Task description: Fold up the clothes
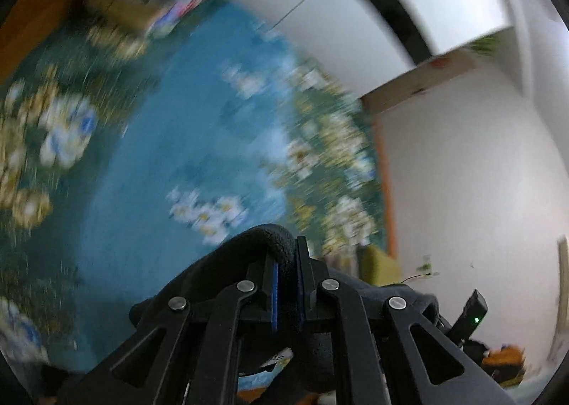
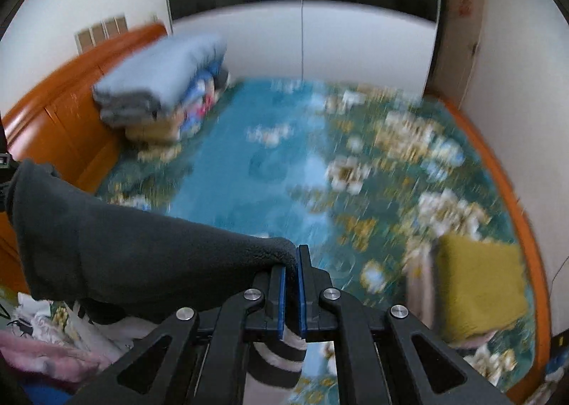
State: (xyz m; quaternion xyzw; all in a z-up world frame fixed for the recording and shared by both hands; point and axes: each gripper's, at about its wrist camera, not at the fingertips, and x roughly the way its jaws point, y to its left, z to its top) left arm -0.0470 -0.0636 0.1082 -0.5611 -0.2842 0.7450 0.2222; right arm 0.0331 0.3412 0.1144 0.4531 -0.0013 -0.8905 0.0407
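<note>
Fleece held up between both tongs over the bed

Fleece garment [image 2: 117, 245], dark grey, is off the bed [image 2: 249, 163] and hanging in the air. Left tongs [image 1: 286, 293] are pinching a rolled edge of it between the blue pads; the cloth bulges up over the tips and drapes to both sides of the frame. Right tongs [image 2: 291, 293] are pressed on another edge, w/ the fabric stretching away to the left of that view and sagging below the linkage. Both views are motion-blurred, so the pair is prob. mid-swing.

Step in hand, as I judge it: carrying or spreading the piece, held by two points on one edge. Can't tell if it's being lifted for a fold or brought down to lay flat; both fit.

Next move needs even tension btwn the two grips, the edge kept level, and a clear patch of the floral sheet. Yellow folded item [image 2: 480, 294] sits near the bed's right edge, and a stack of folded bedding [image 2: 160, 85] sits by the headboard, both well apart from the garment.
</note>
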